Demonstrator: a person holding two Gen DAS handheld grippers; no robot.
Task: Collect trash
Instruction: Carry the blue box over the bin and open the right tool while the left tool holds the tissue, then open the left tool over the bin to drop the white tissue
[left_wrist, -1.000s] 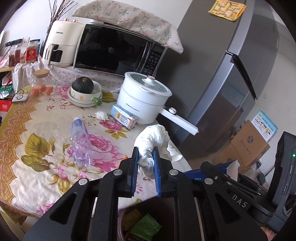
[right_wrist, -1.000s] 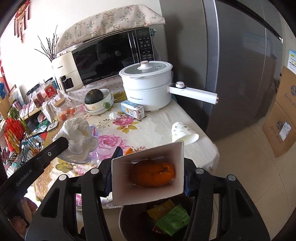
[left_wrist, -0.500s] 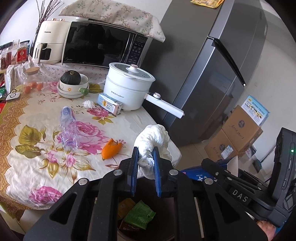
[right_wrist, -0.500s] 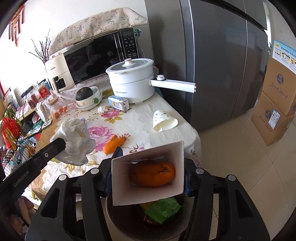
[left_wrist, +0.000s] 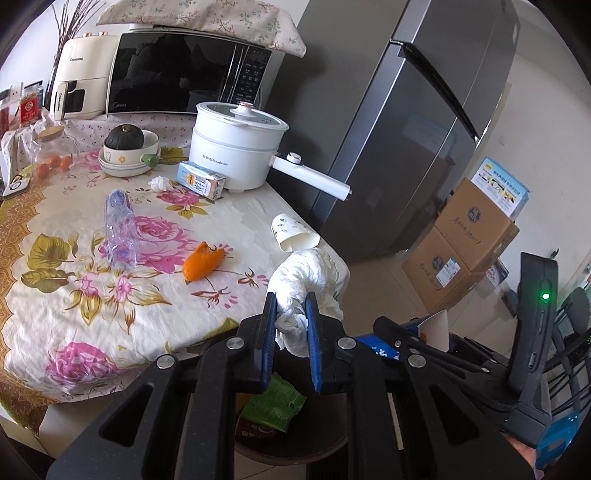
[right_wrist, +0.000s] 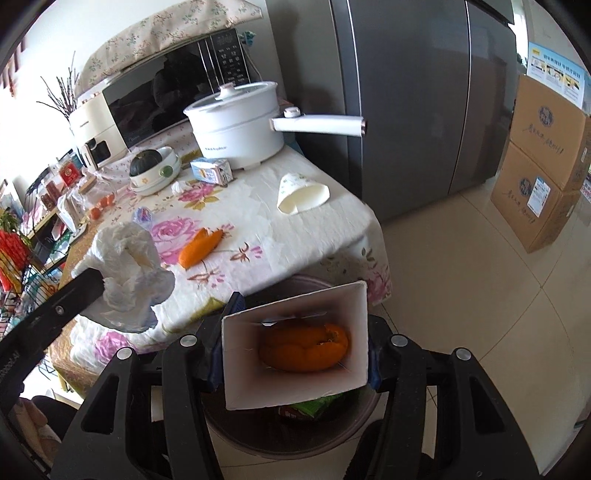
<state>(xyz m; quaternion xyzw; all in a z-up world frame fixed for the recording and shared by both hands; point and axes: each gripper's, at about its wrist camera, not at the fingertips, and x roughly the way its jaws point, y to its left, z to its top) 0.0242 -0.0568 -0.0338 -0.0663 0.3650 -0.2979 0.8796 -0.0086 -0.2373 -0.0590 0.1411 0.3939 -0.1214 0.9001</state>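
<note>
My left gripper (left_wrist: 290, 321) is shut on a crumpled white tissue wad (left_wrist: 310, 273), held past the table's near corner above a dark round bin (left_wrist: 295, 443). The same tissue wad (right_wrist: 129, 269) shows at the left of the right wrist view. My right gripper (right_wrist: 295, 343) is shut on an open white carton (right_wrist: 291, 384) with orange peel (right_wrist: 304, 347) inside, hanging over the bin (right_wrist: 258, 439), where a green wrapper (left_wrist: 273, 404) lies. On the floral tablecloth (left_wrist: 55, 295) lie more orange peel (left_wrist: 203, 262), a crushed plastic bottle (left_wrist: 118, 229), a tipped paper cup (left_wrist: 293, 234) and a small tissue ball (left_wrist: 159, 183).
A white electric pot (left_wrist: 236, 147) with a long handle, a small milk carton (left_wrist: 201, 181), a bowl with a dark squash (left_wrist: 127, 151), a microwave (left_wrist: 184, 74) and an air fryer stand at the table's back. A grey fridge (left_wrist: 406, 129) and stacked cardboard boxes (left_wrist: 461, 254) are at the right.
Both grippers have drawn back from the table and sunk toward the bin, each still holding its load. More of the table and the bin's inside now shows.
</note>
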